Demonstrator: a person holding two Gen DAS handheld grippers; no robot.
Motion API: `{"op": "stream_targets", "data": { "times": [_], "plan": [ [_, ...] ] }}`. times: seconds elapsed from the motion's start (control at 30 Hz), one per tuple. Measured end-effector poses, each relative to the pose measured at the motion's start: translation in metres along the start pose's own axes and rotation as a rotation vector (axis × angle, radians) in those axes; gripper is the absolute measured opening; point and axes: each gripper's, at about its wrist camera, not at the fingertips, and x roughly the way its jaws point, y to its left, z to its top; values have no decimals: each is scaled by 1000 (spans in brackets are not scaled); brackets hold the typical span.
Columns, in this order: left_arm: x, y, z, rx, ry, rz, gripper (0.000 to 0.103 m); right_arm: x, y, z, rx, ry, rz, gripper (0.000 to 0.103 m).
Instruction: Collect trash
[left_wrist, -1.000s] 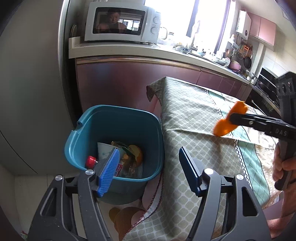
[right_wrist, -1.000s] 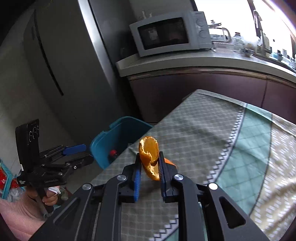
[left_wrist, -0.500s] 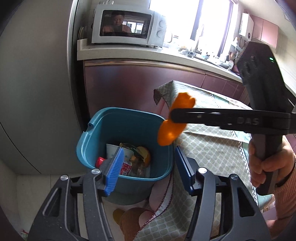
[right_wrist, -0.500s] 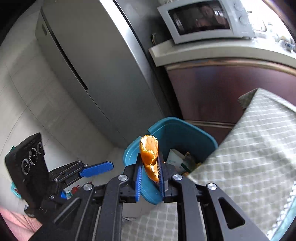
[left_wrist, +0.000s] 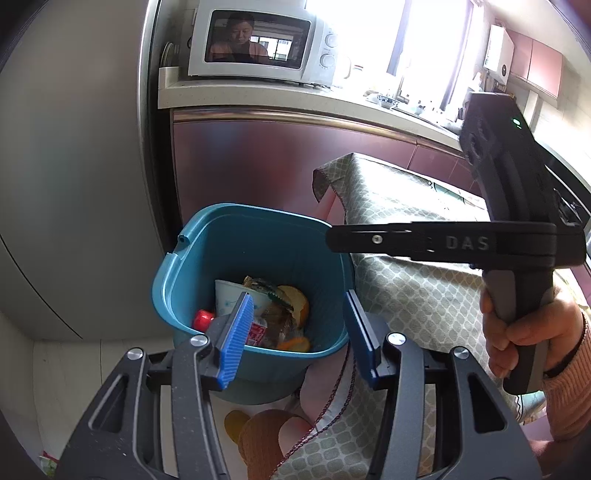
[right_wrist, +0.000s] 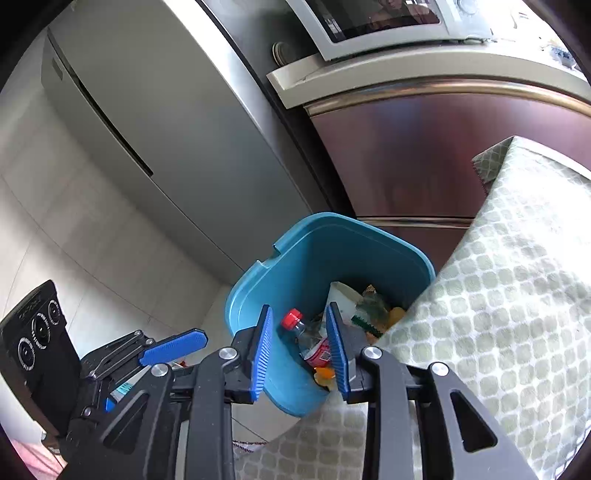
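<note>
Teal plastic: the bin (right_wrist: 291, 258) beside the cloth-covered desk (right_wrist: 517, 332) is seen holding a paper cup (right_wrist: 341, 295), a red-capped bottle (right_wrist: 295, 321) and orange peel (left_wrist: 297, 345). The right tool (right_wrist: 301, 350), poised over it, has just been opening and is shown released, nothing between its jaws. The left tool (left_wrist: 293, 332), lately closing, is likewise empty. Peel is judged light, limp and slippery, best pinched across a curled edge.
</note>
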Motion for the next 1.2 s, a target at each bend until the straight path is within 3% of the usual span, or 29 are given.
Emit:
{"op": "stream_targets", "data": {
  "times": [0.37,0.43,0.63,0.7,0.9,1.2],
  "plan": [
    [-21,-7,-1,-2,-72,47,67,-47,8,-35,-66,-125,-95,51],
    [-27,-11,-2,2,-86,61,78,-55,10,-40,-75,-149,-118,55],
    [-51,-26,-7,27,-161,84,97,-87,20,-68,-110,-261,-212,72],
    [-60,-31,-10,29,-183,85,97,-97,24,-78,-119,-303,-245,83],
    [-80,-46,-23,48,-250,119,97,-124,33,-108,-142,-426,-355,97],
    [-110,-69,-38,71,-375,139,97,-162,39,-144,-136,-560,-482,97]
  ]
}}
